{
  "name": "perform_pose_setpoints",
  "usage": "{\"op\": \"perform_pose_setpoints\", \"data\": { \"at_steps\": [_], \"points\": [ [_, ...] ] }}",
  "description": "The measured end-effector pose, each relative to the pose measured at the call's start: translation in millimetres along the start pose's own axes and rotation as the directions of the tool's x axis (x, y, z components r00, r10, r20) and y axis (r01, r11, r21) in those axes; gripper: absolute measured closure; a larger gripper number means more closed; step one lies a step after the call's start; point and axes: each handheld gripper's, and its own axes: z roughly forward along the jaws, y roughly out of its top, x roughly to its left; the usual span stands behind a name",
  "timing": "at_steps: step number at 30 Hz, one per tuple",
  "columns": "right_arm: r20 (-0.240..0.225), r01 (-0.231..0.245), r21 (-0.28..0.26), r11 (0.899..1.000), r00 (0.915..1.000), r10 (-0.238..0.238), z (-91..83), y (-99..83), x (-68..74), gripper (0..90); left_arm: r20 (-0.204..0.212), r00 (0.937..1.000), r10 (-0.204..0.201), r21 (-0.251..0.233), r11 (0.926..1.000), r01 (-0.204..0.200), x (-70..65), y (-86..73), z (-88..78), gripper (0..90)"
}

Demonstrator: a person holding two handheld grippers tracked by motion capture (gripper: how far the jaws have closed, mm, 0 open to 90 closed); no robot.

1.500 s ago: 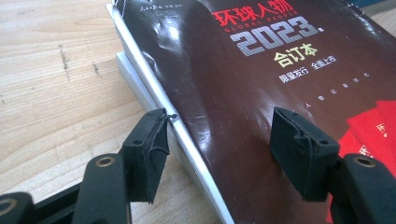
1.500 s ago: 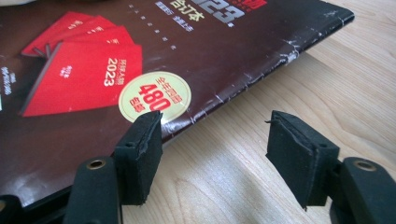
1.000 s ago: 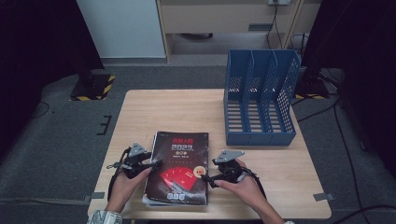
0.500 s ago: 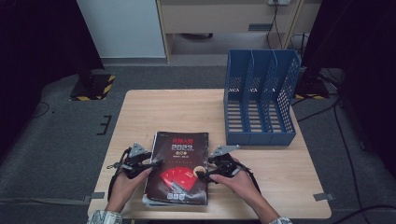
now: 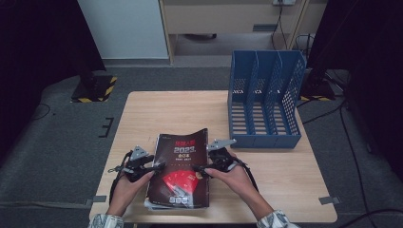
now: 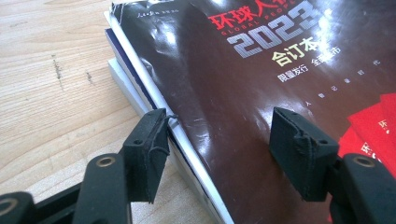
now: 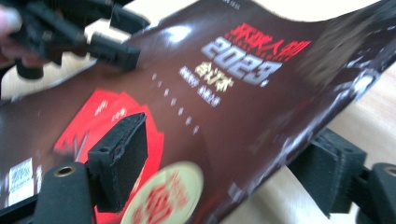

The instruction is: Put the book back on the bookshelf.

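A dark brown magazine [image 5: 183,161] with red art and "2023" on its cover tops a small stack at the table's front. My left gripper [image 5: 159,166] straddles the stack's left edge. In the left gripper view its jaws [image 6: 219,126] stand apart, one pad at the cover's edge and the other over the cover [image 6: 243,70]. My right gripper [image 5: 199,167] is at the magazine's right edge, which curls upward. In the right gripper view its jaws [image 7: 229,140] have just been closing, one above the cover [image 7: 224,79] and one under the raised edge, still apart.
A blue three-slot file rack [image 5: 266,99] stands at the table's back right. Bare wood [image 5: 166,114] lies behind the stack. Two more books [image 6: 126,79] lie under the magazine. The left gripper's fingers [image 7: 112,49] appear at the top left of the right gripper view.
My right gripper has slid left from beside the stack onto the magazine's right edge, and that edge has lifted and curled. The left gripper has not moved.
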Motion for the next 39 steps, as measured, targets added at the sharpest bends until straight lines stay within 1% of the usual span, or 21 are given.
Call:
{"op": "perform_pose_setpoints", "data": {
  "at_steps": [2, 3, 5, 7, 11, 15, 18, 20, 22, 23, 24, 27, 29, 30, 31, 32, 34, 36, 39],
  "points": [
    [-0.010, -0.017, 0.002, 1.000, 0.9998, 0.017, 3.9, 8.2, -2.7, 25.5, 0.001, 1.0000, -0.003, -0.001, 1.0000, 0.003, 0.2, -0.4, 0.1, 36.9],
    [-0.010, -0.017, 0.008, 1.000, 0.9998, 0.017, 5.8, 12.4, -3.7, 26.1, 0.001, 1.0000, -0.003, -0.001, 1.0000, 0.003, 0.2, -0.4, 0.1, 36.8],
    [0.000, -0.016, 0.021, 1.000, 0.9999, 0.016, 9.4, 20.1, -4.7, 27.2, 0.002, 1.0000, -0.005, 0.000, 1.0000, 0.005, 0.4, -0.4, 0.1, 36.8],
    [0.000, -0.025, 0.028, 0.999, 0.9997, 0.025, 13.2, 25.9, -5.2, 27.9, 0.004, 1.0000, -0.009, -0.003, 1.0000, 0.009, 0.7, -0.6, 0.3, 36.7],
    [0.004, -0.031, 0.042, 0.999, 0.9995, 0.031, 20.4, 34.9, -2.8, 28.5, 0.007, 0.9999, -0.012, 0.000, 0.9999, 0.012, 1.1, -0.4, 0.4, 36.5],
    [0.014, -0.032, 0.076, 0.997, 0.9994, 0.031, 28.5, 40.4, -2.0, 29.1, 0.004, 0.9999, -0.010, 0.006, 0.9999, 0.010, 0.7, 0.4, 0.6, 36.0],
    [0.014, -0.037, 0.090, 0.995, 0.9993, 0.036, 34.0, 42.2, -3.1, 35.1, 0.005, 0.9999, -0.011, 0.009, 0.9999, 0.011, 0.9, 0.8, 0.7, 35.9],
    [0.022, -0.056, 0.097, 0.994, 0.9983, 0.054, 37.7, 42.6, -3.3, 38.7, 0.006, 0.9999, -0.010, 0.008, 0.9999, 0.010, 1.0, 0.9, 0.8, 35.9],
    [0.029, -0.048, 0.099, 0.994, 0.9986, 0.045, 41.9, 42.2, -2.3, 42.9, 0.008, 0.9999, -0.009, 0.006, 0.9999, 0.009, 1.3, 0.3, 0.6, 35.9],
    [0.043, -0.050, 0.103, 0.993, 0.9980, 0.045, 43.4, 41.9, -1.5, 46.3, 0.010, 0.9999, -0.012, 0.002, 0.9999, 0.012, 1.5, -0.1, 0.6, 36.0],
    [0.060, -0.051, 0.106, 0.993, 0.9972, 0.045, 44.1, 41.8, -0.7, 51.8, 0.011, 0.9999, -0.011, 0.002, 0.9999, 0.011, 1.6, -0.2, 0.6, 35.9],
    [0.082, -0.056, 0.097, 0.994, 0.9955, 0.048, 43.3, 41.6, -1.5, 66.3, 0.014, 0.9998, -0.013, 0.000, 0.9999, 0.013, 1.7, -0.3, 0.7, 35.5],
    [0.084, -0.058, 0.082, 0.995, 0.9952, 0.051, 41.3, 42.4, -2.1, 73.8, 0.019, 0.9998, -0.008, 0.004, 1.0000, 0.008, 1.6, 0.1, 0.9, 34.4],
    [0.084, -0.058, 0.069, 0.996, 0.9951, 0.052, 39.8, 43.1, -2.4, 76.8, 0.026, 0.9996, -0.008, 0.005, 1.0000, 0.008, 1.2, 0.5, 1.3, 32.2],
    [0.076, -0.059, 0.055, 0.997, 0.9956, 0.054, 37.8, 44.0, -2.8, 78.8, 0.026, 0.9996, -0.007, 0.006, 1.0000, 0.007, 0.6, 1.1, 1.3, 30.0],
    [0.068, -0.060, 0.039, 0.997, 0.9960, 0.057, 35.5, 44.9, -2.7, 80.5, 0.027, 0.9996, -0.004, -0.003, 1.0000, 0.004, 0.2, 2.2, 0.7, 29.2],
    [0.063, -0.047, 0.014, 0.999, 0.9970, 0.046, 30.3, 47.5, -0.9, 82.0, 0.032, 0.9994, -0.010, -0.039, 0.9992, 0.011, 0.3, 4.2, -1.7, 27.3],
    [0.056, -0.026, -0.010, 1.000, 0.9981, 0.026, 24.4, 51.1, 1.1, 82.5, 0.044, 0.9989, -0.015, -0.057, 0.9982, 0.018, 0.6, 4.8, -3.4, 24.6],
    [0.055, 0.014, -0.041, 0.999, 0.9984, -0.012, 15.6, 57.7, 2.4, 83.0, 0.052, 0.9986, -0.006, -0.056, 0.9984, 0.009, 0.4, 4.6, -1.9, 22.1]
  ]
}}
